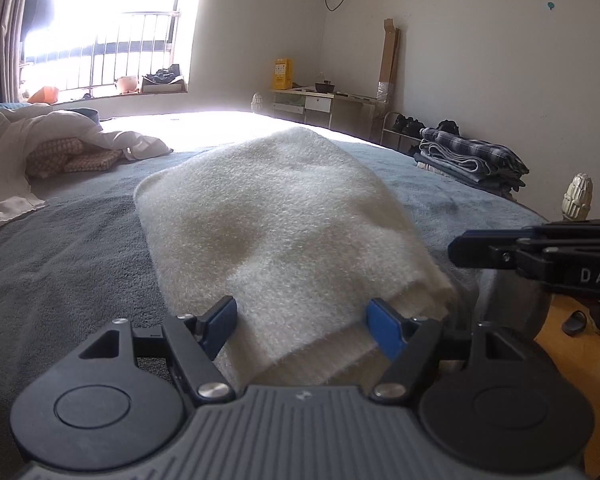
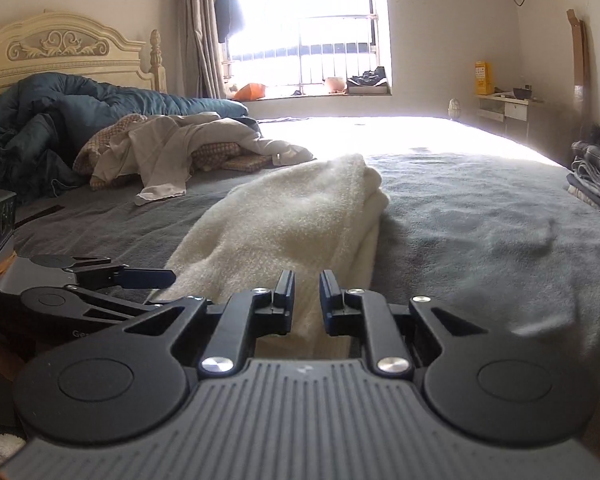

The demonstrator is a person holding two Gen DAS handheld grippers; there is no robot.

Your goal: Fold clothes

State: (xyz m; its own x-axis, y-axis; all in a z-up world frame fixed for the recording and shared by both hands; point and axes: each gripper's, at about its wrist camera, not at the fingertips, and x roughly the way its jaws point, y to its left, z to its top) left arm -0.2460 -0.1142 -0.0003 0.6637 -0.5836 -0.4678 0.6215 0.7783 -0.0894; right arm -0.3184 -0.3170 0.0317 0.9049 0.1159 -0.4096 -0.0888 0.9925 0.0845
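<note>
Left gripper [image 1: 302, 330]: jaws apart, straddling the near edge of the folded cream fleece garment [image 1: 284, 220].
Right gripper [image 2: 305, 300]: jaws nearly together, a narrow gap showing, over the garment's near right corner.
Garment: flat on the grey bed cover [image 2: 480, 220].

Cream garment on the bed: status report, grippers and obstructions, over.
Left gripper open, straddling the folded cream garment's near edge. Right gripper nearly shut, no clear grip. Nothing blocking on the grey bedspread.
</note>
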